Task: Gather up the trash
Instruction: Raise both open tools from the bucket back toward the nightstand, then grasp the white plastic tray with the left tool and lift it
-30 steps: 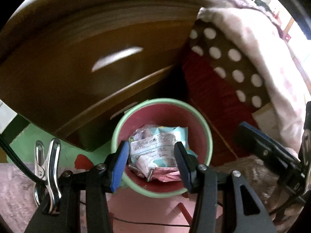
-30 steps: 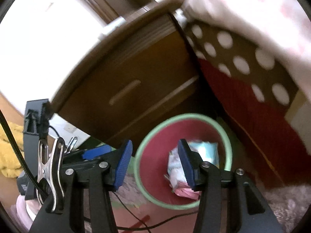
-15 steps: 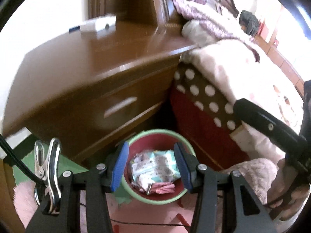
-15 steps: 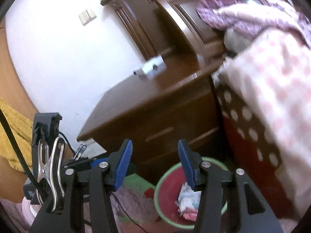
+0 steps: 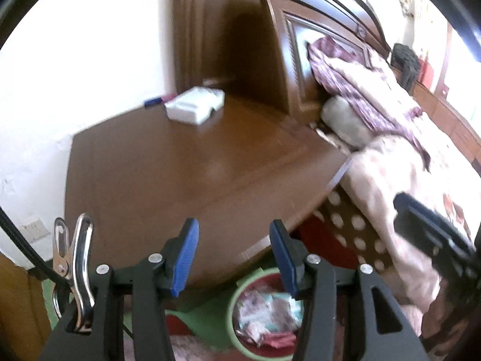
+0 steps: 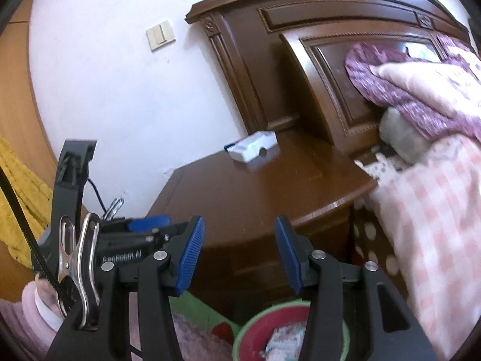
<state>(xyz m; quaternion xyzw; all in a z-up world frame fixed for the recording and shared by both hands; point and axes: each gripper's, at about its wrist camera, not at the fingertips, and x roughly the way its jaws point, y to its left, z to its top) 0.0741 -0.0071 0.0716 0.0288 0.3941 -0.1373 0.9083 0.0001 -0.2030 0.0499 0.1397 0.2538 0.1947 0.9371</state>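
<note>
A red bin with a green rim stands on the floor beside a brown nightstand, low in both wrist views. Crumpled wrappers and a wipes packet lie inside it. My left gripper hangs high above the bin in front of the nightstand top. Its blue-padded jaws are opening, with nothing between them. My right gripper is open and empty, also above the bin, where the trash is partly hidden by its fingers.
A white box sits at the back of the nightstand. A bed with a pink blanket and dotted skirt runs along the right. The dark headboard rises behind. Green floor mat lies left of the bin.
Both grippers have risen away from the bin. It has slid from the middle of each view to the bottom edge, and the nightstand top and headboard have come into sight.
</note>
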